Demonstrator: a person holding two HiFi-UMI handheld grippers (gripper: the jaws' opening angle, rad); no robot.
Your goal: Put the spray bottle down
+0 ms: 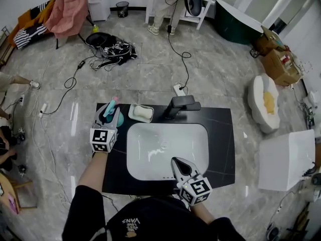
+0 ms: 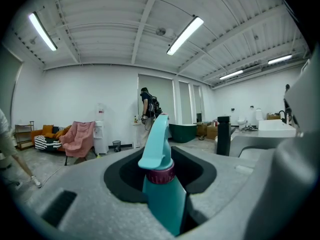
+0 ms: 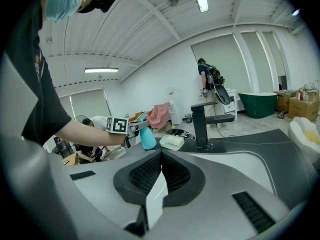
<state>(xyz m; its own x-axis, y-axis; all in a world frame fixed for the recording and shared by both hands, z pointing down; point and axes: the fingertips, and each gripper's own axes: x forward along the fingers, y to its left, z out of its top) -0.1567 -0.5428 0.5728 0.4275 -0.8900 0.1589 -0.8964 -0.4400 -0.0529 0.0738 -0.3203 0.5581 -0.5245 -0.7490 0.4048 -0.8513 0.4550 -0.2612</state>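
Note:
A teal spray bottle (image 1: 109,112) with a maroon collar is held upright in my left gripper (image 1: 108,118), over the back left corner of the black counter (image 1: 223,134). In the left gripper view the bottle (image 2: 165,199) fills the gap between the jaws of my left gripper (image 2: 161,156), nozzle pointing away. From the right gripper view the bottle (image 3: 147,138) has its base low by the counter; contact there cannot be told. My right gripper (image 1: 175,160) hovers over the front rim of the white sink (image 1: 145,164), and its jaws (image 3: 161,154) are shut and hold nothing.
A white soap dish (image 1: 141,113) lies just right of the bottle. The black faucet (image 1: 180,105) stands behind the basin. Cables and a black bag (image 1: 113,49) lie on the floor beyond, with a pink-draped chair (image 1: 70,9) and a person (image 1: 163,9) further back.

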